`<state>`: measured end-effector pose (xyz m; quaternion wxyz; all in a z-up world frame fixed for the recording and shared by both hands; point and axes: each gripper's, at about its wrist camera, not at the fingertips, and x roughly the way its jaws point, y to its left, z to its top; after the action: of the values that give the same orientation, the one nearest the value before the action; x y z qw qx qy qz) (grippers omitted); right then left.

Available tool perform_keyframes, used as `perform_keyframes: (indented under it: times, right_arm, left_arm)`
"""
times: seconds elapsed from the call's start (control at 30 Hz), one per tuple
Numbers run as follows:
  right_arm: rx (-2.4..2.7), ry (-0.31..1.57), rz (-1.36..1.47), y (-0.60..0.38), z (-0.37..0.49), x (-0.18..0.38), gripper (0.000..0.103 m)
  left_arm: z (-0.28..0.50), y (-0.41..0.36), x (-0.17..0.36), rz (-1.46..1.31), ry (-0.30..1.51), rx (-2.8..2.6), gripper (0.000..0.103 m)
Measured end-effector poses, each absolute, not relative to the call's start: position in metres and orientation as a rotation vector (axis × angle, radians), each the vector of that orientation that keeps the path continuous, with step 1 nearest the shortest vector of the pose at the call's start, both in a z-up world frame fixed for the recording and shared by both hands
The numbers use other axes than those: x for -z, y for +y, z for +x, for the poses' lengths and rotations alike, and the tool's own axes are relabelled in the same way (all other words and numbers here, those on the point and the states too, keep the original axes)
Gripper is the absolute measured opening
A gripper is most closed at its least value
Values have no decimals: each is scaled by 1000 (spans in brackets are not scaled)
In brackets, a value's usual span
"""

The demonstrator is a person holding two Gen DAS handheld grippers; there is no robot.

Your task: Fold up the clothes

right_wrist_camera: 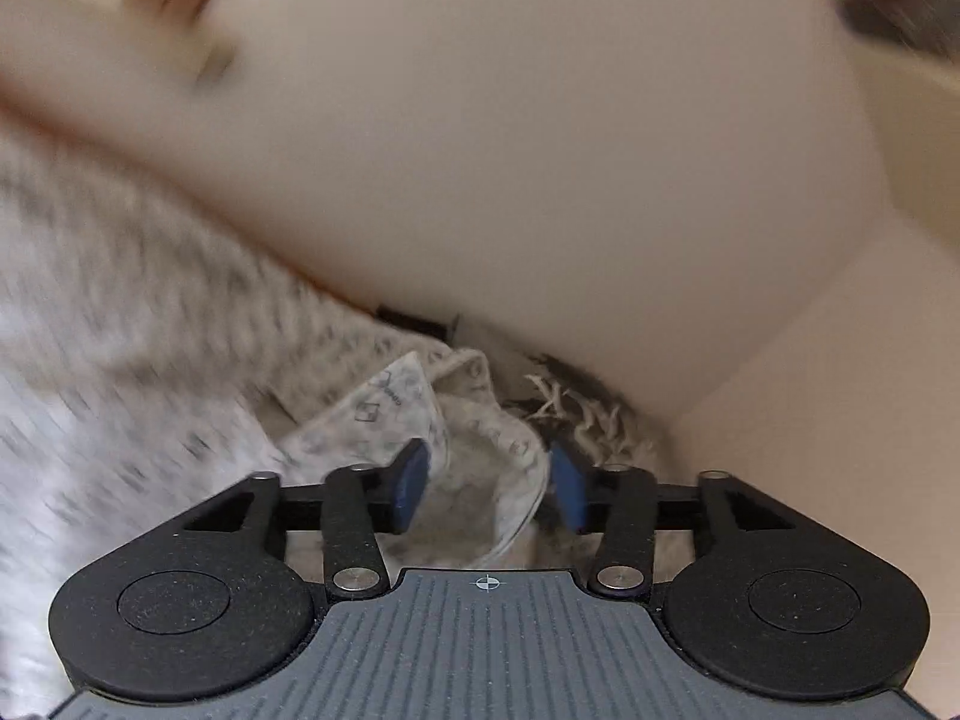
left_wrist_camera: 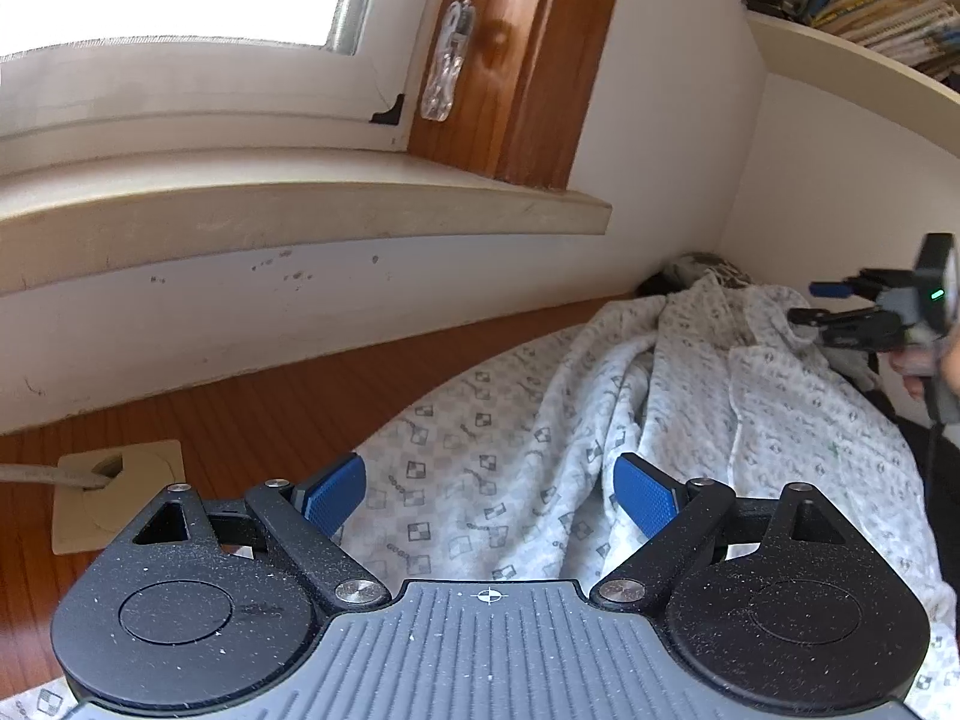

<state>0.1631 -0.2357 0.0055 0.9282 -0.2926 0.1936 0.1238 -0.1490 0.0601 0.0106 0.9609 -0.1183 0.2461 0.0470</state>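
Both hand-held grippers (left_wrist_camera: 489,495) (right_wrist_camera: 489,489) agape

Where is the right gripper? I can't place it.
In the left wrist view, the right gripper is at the right edge, over the garment's far end near the wall corner.

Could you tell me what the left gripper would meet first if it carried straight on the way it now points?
Most likely the patterned white garment: the left gripper is open, angled down over the cloth spread on the wooden table. Depth is unclear; on a flatter line it might pass over to the wall instead.
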Motion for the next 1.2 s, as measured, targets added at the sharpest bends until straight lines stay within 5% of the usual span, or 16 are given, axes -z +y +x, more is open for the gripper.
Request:
perform_keyframes:
  times: [0.2,0.73,0.87,1.2]
  right_arm:
    - [-553,519,-198,-270,132,12,51]
    - [-588,597,-163,-291,110,41,50]
    - [-555,548,-191,-296,96,43,57]
    - [-770,439,-307,-162,82,-3,57]
  left_arm:
    - [-157,43,-26,-197,434,-51,91]
    - [-142,2,-10,-146,562,24,91]
    - [-147,9,-10,-185,561,16,91]
    - [-183,63,-24,-227,505,-103,92]
